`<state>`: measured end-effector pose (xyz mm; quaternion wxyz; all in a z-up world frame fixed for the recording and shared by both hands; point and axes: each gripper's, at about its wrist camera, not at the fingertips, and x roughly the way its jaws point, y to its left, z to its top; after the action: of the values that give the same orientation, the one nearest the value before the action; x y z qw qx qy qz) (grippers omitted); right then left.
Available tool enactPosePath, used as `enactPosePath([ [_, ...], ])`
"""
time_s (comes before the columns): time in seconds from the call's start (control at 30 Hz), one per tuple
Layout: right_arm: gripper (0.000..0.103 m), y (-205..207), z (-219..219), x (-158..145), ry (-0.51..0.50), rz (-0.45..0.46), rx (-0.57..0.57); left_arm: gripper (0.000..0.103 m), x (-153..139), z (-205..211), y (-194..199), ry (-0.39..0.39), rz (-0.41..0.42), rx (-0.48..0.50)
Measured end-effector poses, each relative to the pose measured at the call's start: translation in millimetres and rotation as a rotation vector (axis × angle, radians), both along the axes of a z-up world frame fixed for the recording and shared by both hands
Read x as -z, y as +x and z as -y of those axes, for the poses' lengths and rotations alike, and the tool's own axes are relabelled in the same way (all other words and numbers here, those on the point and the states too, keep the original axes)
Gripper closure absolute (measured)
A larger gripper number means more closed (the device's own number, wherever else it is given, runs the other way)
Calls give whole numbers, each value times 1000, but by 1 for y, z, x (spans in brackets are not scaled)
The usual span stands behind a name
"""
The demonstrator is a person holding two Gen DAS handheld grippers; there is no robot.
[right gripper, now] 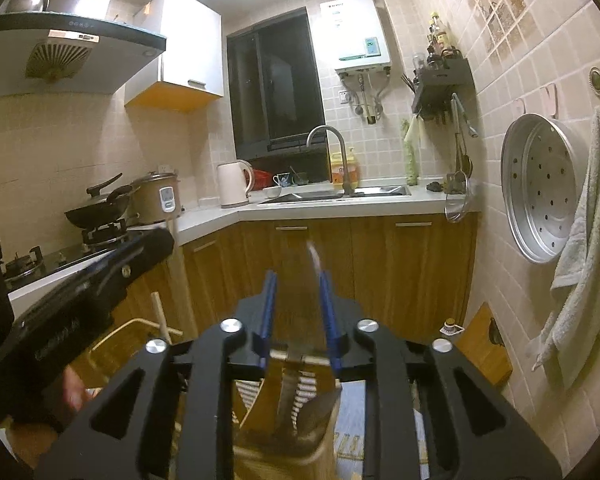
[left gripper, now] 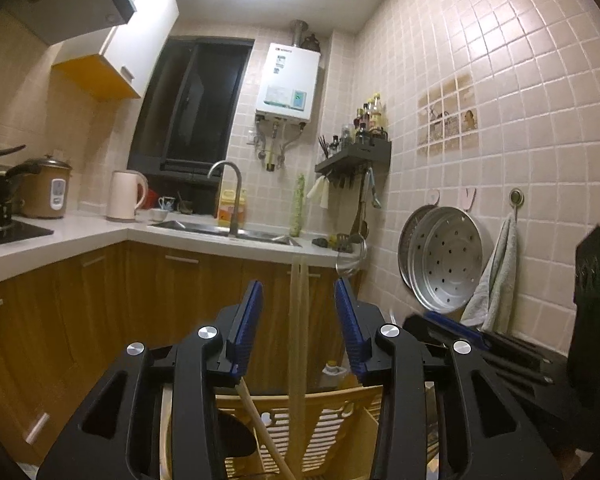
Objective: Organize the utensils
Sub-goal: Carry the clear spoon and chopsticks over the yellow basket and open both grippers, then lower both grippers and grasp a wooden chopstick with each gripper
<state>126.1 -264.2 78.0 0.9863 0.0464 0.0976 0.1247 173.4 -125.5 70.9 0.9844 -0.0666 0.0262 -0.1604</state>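
- Left wrist view: the left tool (left gripper: 299,296) is standing partly open at the lower middle of the frame, its blue pads (left gripper: 247,322) clear of the pale wooden stick (left gripper: 299,340) rising upright between them, gripping nothing. A second, thinner wooden handle (left gripper: 260,428) is leaning below, in a yellow slatted rack (left gripper: 328,424) at the bottom. The right tool (left gripper: 452,326) is showing at the right edge.
- Right wrist view: the right tool (right gripper: 297,300) is sitting slightly open at the centre, a blurred knife blade (right gripper: 296,320) standing between its pads; whether they are touching it I cannot tell. The blade is reaching down into a wooden holder (right gripper: 284,436) at the bottom.
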Motion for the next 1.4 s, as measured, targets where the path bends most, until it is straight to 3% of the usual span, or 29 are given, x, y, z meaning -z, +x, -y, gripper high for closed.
enactPosePath([
  [0.4, 79, -42, 5, -4, -36, -22, 7, 66, -18, 0, -22, -11, 30, 26],
  [0.6, 79, -68, 12, -8, -32, -62, 29, 66, -26, -5, -44, -8, -19, 67],
  [0.9, 79, -111, 19, 5, 5, -235, 56, 66, -21, -22, -78, -14, -240, 201],
  [1.1, 79, -150, 10, 47, -9, -448, 72, 67, 14, -21, -106, 55, -441, 256],
  [1.23, 79, -172, 1, 78, -5, -581, 78, 67, 41, -32, -127, 71, -508, 233],
  [1.4, 79, -203, -17, 112, -9, -703, 73, 68, 72, -56, -143, 7, -616, 209],
])
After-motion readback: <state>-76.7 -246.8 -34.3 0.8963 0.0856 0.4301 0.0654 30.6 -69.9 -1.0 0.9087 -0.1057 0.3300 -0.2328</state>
